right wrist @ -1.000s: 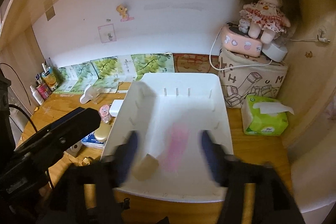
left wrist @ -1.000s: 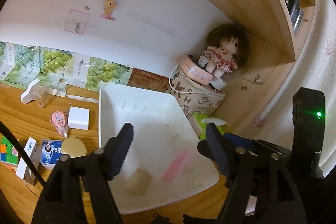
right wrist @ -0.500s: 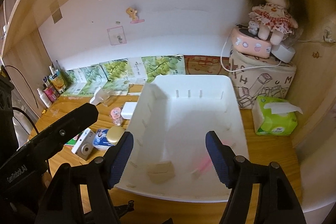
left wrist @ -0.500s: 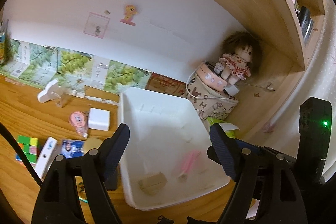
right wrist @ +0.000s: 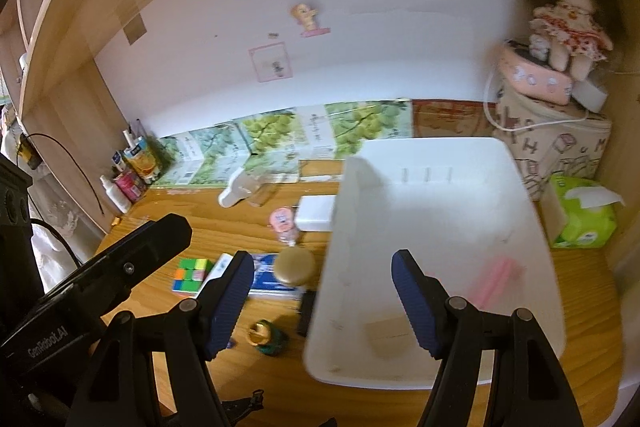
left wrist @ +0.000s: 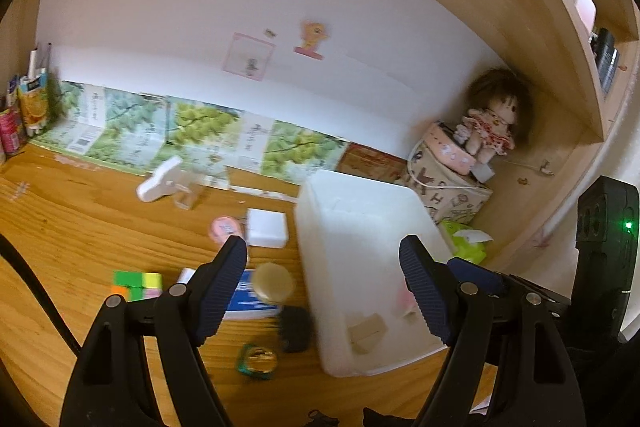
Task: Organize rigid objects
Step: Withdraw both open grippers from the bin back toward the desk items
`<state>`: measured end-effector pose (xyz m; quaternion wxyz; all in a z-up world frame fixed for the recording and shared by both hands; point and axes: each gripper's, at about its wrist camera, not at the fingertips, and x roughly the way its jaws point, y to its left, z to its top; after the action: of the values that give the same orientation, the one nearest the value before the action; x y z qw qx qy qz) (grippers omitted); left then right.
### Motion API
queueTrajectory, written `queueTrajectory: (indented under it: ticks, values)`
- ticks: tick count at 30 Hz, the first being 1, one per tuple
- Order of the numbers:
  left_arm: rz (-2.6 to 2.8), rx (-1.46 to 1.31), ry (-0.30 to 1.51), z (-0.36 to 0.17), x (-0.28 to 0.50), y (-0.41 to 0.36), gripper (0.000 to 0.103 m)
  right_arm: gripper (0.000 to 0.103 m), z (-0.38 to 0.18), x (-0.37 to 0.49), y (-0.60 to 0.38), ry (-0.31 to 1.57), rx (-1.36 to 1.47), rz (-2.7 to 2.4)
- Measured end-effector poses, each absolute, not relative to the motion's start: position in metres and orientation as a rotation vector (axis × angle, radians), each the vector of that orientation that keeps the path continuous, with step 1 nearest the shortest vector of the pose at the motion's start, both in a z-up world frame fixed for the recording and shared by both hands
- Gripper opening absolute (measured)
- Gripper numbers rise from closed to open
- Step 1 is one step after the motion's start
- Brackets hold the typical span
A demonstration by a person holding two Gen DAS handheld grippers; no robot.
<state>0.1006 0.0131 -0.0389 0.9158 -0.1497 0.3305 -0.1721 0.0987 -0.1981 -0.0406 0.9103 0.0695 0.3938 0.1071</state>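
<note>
A white bin (left wrist: 360, 211) (right wrist: 440, 151) stands on the wooden desk and holds a tan block (left wrist: 366, 331) (right wrist: 386, 337) and a pink item (left wrist: 404, 301) (right wrist: 496, 277). Left of the bin lie a colour cube (left wrist: 138, 283) (right wrist: 192, 273), a round tan lid (left wrist: 274, 283) (right wrist: 295, 265) on a blue and white box (left wrist: 248, 303) (right wrist: 272, 281), a black item (left wrist: 295, 329) (right wrist: 307, 313) and a green and gold ring (left wrist: 258, 359) (right wrist: 268, 337). My left gripper (left wrist: 322, 251) and right gripper (right wrist: 323, 261) hover open above the bin's near left corner, with nothing between their fingers.
Further back on the desk are a white box (left wrist: 267, 227) (right wrist: 316, 215), a pink dispenser (left wrist: 226, 229) (right wrist: 283, 221) and a white handheld bottle (left wrist: 160, 183) (right wrist: 240, 189). A green tissue pack (right wrist: 580, 215) and a printed box with a doll (right wrist: 568, 23) fill the right corner. Bottles (right wrist: 132, 175) stand at the far left.
Both grippers have drawn back and swung left. The bin now sits to the right in both views, and the loose items on the desk have come into view. Both stay open.
</note>
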Motion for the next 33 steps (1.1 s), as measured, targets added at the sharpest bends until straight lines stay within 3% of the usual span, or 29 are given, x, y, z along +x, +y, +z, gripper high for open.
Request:
queueTrajectory:
  ticks: [11, 18, 33]
  values:
    - [-0.317, -0.276, 0.700, -0.035, 0.105, 0.068, 0.083, 0.072, -0.045, 0.108, -0.146, 0.821, 0.186, 0.245]
    - [-0.295, -0.234, 0.723, -0.036, 0.108, 0.094, 0.086, 0.079, -0.050, 0.110, -0.125, 0.819, 0.244, 0.241]
    - [-0.270, -0.069, 0.904, -0.068, 0.138, 0.130, 0.086, 0.080, -0.093, 0.115, -0.096, 0.901, 0.465, 0.166]
